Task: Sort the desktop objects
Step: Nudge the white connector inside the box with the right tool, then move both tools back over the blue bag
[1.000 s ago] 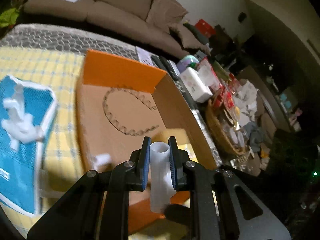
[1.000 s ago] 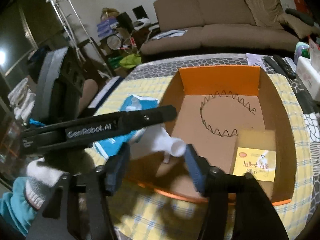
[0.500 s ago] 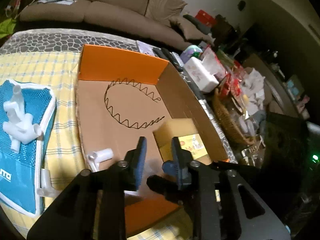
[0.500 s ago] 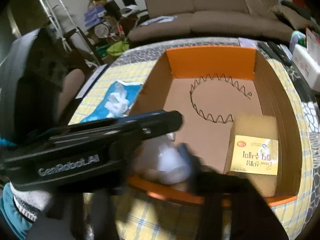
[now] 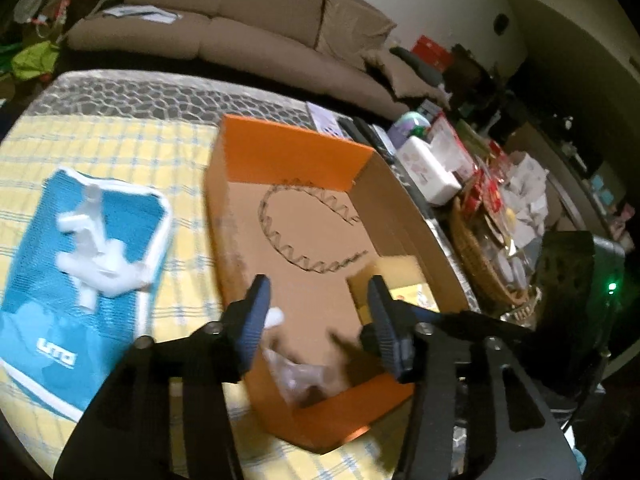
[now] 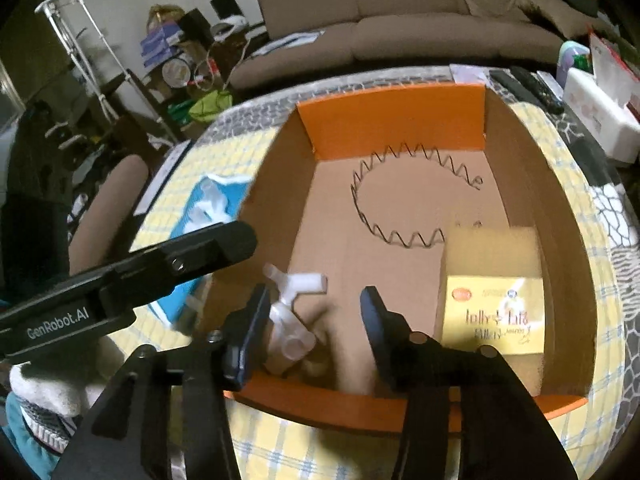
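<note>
An orange cardboard box [image 5: 288, 156] [image 6: 392, 120] lies open on the yellow checked cloth. It holds a zigzag wire headband [image 5: 308, 232] [image 6: 416, 200], a yellow carton [image 5: 404, 284] [image 6: 496, 312] and white pipe fittings. One fitting [image 5: 296, 372] [image 6: 292, 336] lies blurred in the near left corner, another [image 6: 304, 282] just behind it. My left gripper [image 5: 318, 320] hovers above that corner, its jaws opening with nothing between the pads. My right gripper [image 6: 316, 316] is opening too; the fitting lies low beside its left finger [image 6: 252, 320], not pinched. More fittings [image 5: 96, 256] rest on a blue mesh pouch [image 5: 80, 280] [image 6: 212, 208].
The left gripper's black frame [image 6: 120, 292] crosses the right wrist view at the box's left wall. A white tissue box [image 5: 432, 172], remote controls [image 6: 520, 84] and a wicker basket [image 5: 480, 264] crowd the table's right side. A brown sofa [image 5: 240, 40] stands behind.
A second ago my left gripper was shut on a white fitting above the box. The right jaws then closed in on it. Both have since opened and the fitting lies in the box's near corner.
</note>
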Motion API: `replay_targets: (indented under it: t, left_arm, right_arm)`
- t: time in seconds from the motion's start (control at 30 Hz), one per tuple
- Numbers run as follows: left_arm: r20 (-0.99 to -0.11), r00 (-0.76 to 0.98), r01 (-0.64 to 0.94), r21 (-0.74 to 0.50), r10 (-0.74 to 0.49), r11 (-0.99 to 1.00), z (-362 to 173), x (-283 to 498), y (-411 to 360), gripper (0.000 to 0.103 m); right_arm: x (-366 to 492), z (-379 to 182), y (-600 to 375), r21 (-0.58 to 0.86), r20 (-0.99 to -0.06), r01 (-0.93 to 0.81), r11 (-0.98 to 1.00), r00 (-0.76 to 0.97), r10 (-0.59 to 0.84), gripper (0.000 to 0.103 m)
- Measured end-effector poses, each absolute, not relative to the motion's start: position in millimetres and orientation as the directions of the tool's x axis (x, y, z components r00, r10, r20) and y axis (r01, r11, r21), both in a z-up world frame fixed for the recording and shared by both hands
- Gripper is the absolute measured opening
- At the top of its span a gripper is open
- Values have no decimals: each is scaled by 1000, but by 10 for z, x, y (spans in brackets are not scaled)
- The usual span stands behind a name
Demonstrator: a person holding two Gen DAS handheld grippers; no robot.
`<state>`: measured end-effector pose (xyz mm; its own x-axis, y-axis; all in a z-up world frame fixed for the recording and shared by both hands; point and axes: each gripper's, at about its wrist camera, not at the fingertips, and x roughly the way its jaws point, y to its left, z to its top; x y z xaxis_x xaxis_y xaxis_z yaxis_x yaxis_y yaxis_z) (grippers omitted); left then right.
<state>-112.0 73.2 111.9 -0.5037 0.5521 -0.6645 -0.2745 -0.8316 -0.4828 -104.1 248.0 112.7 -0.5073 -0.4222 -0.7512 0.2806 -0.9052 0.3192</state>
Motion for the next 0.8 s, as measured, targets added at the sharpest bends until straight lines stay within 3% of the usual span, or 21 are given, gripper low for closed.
replay_targets:
  t: [0.13, 0.2, 0.47, 0.8]
  left_arm:
    - [-665, -540, -239, -467, 516, -851, 1177, -1130, 467, 62]
    - [-674, -558, -220, -443, 485, -869, 1202, -1127, 319, 63]
    - [-742, -583, -195, -268, 331, -944, 1164, -985, -141, 63]
    - [-789, -552, -237, -161, 269, -958, 799, -834, -300, 63]
  right_arm:
    - [-1057, 1224, 2374, 324, -733, 293, -899, -523, -435, 66]
    - [-1065, 1274, 2314, 330, -722, 303, -894, -529, -446, 68]
    - [-1101, 1449, 1979, 343, -691, 343, -874, -539, -482, 69]
    - [-1188, 1552, 1598, 382, -668, 343, -858, -539, -513, 69]
